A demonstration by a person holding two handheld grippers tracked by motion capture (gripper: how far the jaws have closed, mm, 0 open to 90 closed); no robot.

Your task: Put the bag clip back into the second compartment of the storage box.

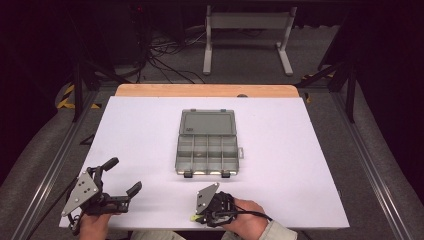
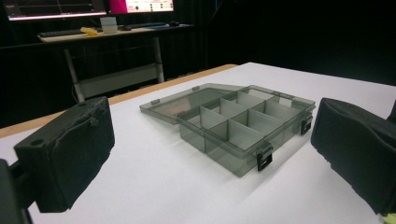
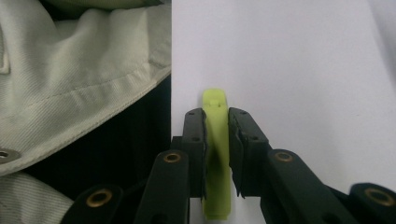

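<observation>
- Yellow-green piece (image 3: pixel 215 154) sits between the two black pads of the right gripper (image 3: pixel 216 116), and the pads press on both of its sides. It lies long and thin on the white tabletop (image 1: pixel 300 165), right at the near edge, a little right of the middle. In the high view a tiny bit of it (image 1: pixel 192 218) pokes out at the left of that gripper.
- Left gripper (image 1: pixel 121 176) is by the near left corner of the tabletop. A hand (image 1: pixel 92 225) holds it from below. Its jaws stand wide apart and nothing is between them.
- In the left gripper view, the two black pads (image 2: pixel 70 149) stand far apart at the sides, with the box seen between them, farther off.
- Grey see-through box (image 1: pixel 207 155) lies in the middle of the tabletop, well apart from both grippers. Its lid (image 1: pixel 208 122) is open and lies flat toward the far edge. Thin walls split the box into small parts. Two black clips (image 2: pixel 264 158) sit on its near side.
- Right gripper (image 1: pixel 200 218) is at the near edge, near the box's near side but not touching it. The right hand (image 1: pixel 247 217) holds it, and a pale sleeve (image 1: pixel 277 232) shows behind the hand.
- In the right gripper view, pale cloth (image 3: pixel 70 70) from the person's clothes hangs just past the table's edge, beside the gripper.
- Wooden strip (image 1: pixel 207 90) runs along the far edge of the tabletop.
</observation>
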